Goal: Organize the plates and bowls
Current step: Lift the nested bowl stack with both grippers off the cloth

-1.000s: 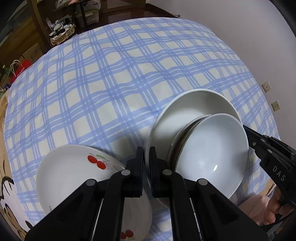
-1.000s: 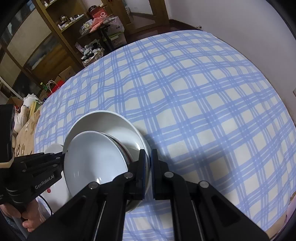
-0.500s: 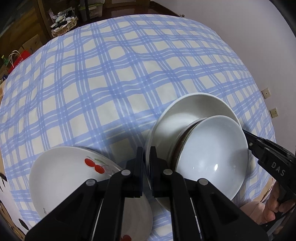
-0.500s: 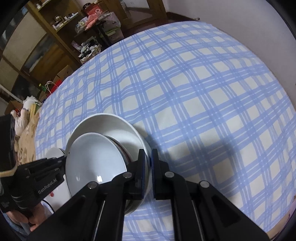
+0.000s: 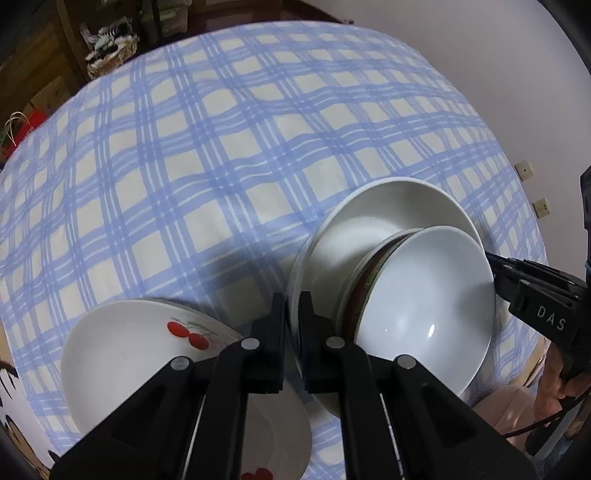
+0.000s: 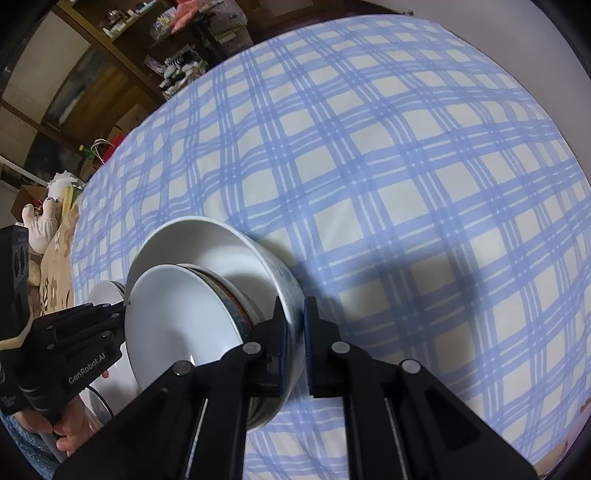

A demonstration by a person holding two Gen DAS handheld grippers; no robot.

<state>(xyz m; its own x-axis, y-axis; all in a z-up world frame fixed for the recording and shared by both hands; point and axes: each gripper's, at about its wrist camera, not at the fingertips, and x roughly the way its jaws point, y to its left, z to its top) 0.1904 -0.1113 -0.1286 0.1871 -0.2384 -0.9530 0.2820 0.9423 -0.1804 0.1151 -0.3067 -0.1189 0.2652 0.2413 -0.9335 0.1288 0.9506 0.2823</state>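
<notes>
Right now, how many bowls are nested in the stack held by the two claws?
3 visible: the large outer bowl, a patterned-rim bowl inside it, and the white bowl on top. More may be hidden.

Home: checked tablecloth (image 6: 388, 177), cluttered shelves (image 6: 122, 33)

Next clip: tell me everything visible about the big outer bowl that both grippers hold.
The big bowl is white, glossy, ceramic by the look, with a faint blue pattern on its outer wall in the right wrist view. It is tilted over the checked cloth. The left gripper and the right gripper each clamp its rim on opposite sides, jaws shut on it. Smaller bowls nest inside, the top one plain white. Whether its base touches the cloth cannot be told.
</notes>
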